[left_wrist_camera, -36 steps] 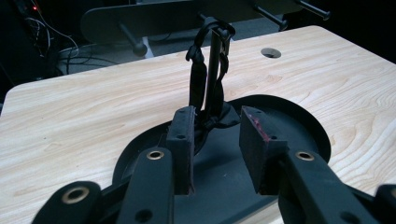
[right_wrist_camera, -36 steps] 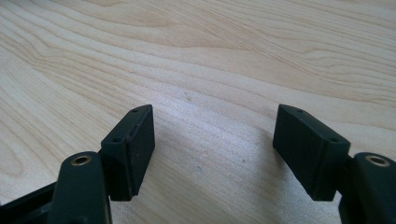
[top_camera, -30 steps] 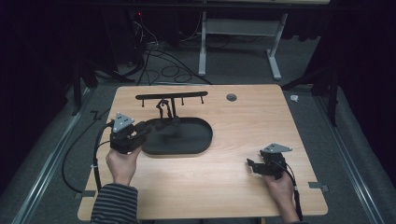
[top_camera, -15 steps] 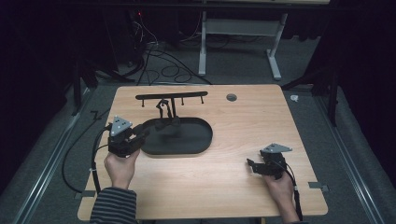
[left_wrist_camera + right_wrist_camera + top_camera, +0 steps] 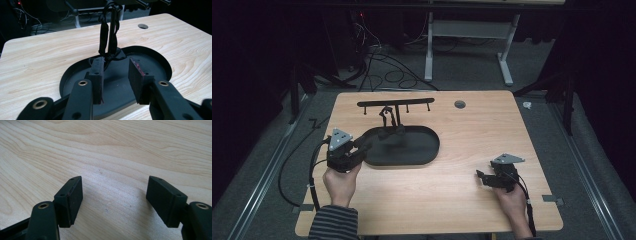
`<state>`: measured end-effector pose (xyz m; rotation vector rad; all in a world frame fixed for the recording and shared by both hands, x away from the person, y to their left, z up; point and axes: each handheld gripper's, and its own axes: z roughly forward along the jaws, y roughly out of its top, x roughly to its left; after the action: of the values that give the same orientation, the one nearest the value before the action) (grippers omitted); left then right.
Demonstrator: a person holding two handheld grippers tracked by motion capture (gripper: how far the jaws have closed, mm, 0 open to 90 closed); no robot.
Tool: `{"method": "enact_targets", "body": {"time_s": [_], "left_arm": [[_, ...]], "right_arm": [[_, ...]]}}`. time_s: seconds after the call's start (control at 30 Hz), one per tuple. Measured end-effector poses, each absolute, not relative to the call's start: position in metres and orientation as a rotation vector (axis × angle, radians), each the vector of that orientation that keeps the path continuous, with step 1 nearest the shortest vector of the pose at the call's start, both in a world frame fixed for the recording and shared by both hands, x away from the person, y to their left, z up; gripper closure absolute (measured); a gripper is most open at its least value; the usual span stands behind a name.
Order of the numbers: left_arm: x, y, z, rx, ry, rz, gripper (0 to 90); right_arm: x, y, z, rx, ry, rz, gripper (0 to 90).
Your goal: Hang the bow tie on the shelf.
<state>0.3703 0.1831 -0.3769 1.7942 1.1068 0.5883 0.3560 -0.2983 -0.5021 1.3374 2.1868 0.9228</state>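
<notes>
A black oval tray (image 5: 417, 150) lies left of the table's middle, and a post with a hooked crossbar (image 5: 394, 103) rises from its far side. A black strap (image 5: 387, 116) hangs from that rack and bunches at the post's foot. My left gripper (image 5: 366, 146) sits at the tray's left end, pointing into it. In the left gripper view it (image 5: 116, 73) stands open above the tray (image 5: 155, 62), with the strap (image 5: 103, 37) just beyond the fingertips and nothing between them. My right gripper (image 5: 481, 178) rests near the front right, wide open (image 5: 115, 195) over bare wood.
A round hole (image 5: 459, 104) is cut in the tabletop at the back, right of the rack. A light wooden tabletop (image 5: 472, 135) stretches between the tray and my right gripper. Cables and a desk frame (image 5: 467, 45) stand on the floor beyond the table.
My left gripper has drawn back slightly toward the person, along the tray's left end. The right gripper has stayed still.
</notes>
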Motion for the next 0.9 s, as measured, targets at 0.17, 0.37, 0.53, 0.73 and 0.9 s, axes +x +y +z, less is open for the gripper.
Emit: {"method": "enact_targets", "body": {"time_s": [0.17, 0.37, 0.53, 0.73, 0.9], "left_arm": [[0.368, 0.184, -0.378, 1.794, 1.107, 0.586, 65.6], [0.364, 0.184, -0.379, 1.787, 1.106, 0.583, 65.6], [0.359, 0.186, -0.381, 1.778, 1.111, 0.576, 65.6], [0.355, 0.189, -0.385, 1.771, 1.122, 0.569, 65.5], [0.352, 0.190, -0.388, 1.767, 1.128, 0.563, 65.5]], "right_arm": [[0.356, -0.298, -0.502, 1.337, 2.187, 0.923, 31.1], [0.356, -0.298, -0.502, 1.337, 2.186, 0.923, 31.1], [0.356, -0.298, -0.502, 1.335, 2.187, 0.923, 31.0], [0.356, -0.298, -0.502, 1.335, 2.187, 0.922, 31.0], [0.356, -0.298, -0.502, 1.335, 2.187, 0.922, 31.1]]}}
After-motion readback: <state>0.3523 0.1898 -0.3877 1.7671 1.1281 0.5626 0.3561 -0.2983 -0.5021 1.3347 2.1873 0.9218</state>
